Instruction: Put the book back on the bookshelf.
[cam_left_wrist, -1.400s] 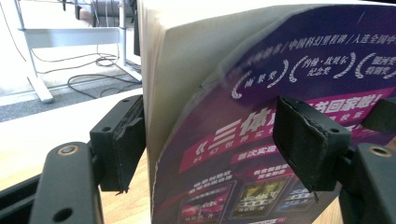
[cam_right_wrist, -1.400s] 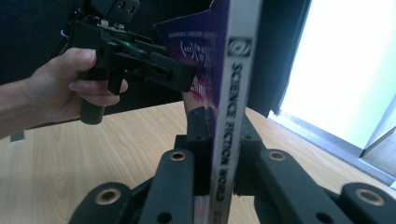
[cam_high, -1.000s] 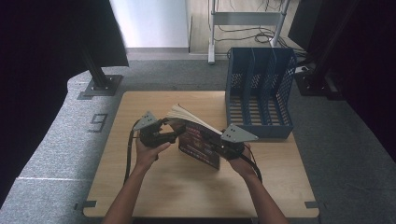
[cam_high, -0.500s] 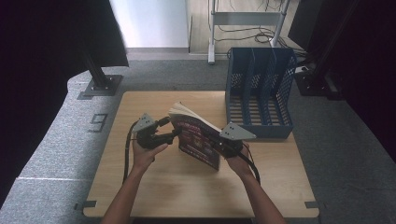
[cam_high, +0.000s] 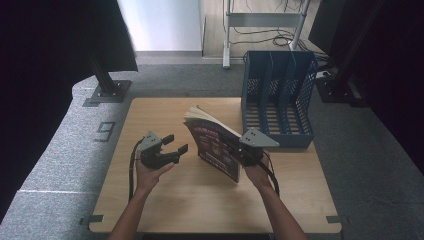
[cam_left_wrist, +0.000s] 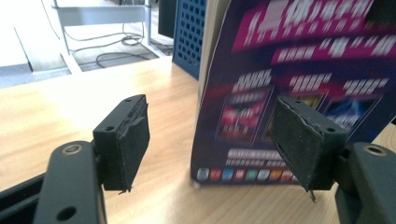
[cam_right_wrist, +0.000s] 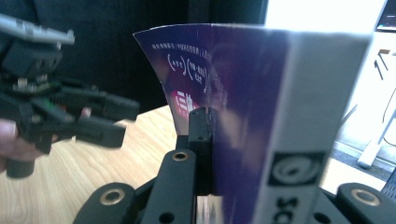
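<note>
A magazine (cam_high: 216, 145) with a dark purple cover stands on edge on the wooden table (cam_high: 165, 200), its pages fanning a little at the top. It sits just to the left of the blue file rack (cam_high: 280, 100), which stands at the table's far right corner with its slots facing the person.

The right gripper (cam_high: 235, 149) clamps the magazine near its right-hand end; in the right gripper view the black jaws are pressed closed against the cover, one on each side, with the white spine (cam_right_wrist: 303, 130) close to the camera. The person's right hand (cam_high: 257, 175) holds this gripper just in front of the rack.

The left gripper (cam_high: 175, 145) is to the left of the magazine, apart from it, and its jaws are spread wide with nothing between them. In the left gripper view the two padded fingers (cam_left_wrist: 133, 140) stand well apart above the table, and the magazine cover (cam_left_wrist: 289, 88) rises just beyond them, its lower edge resting on the wood. The left hand (cam_high: 150, 172) grips this tool from below
</note>
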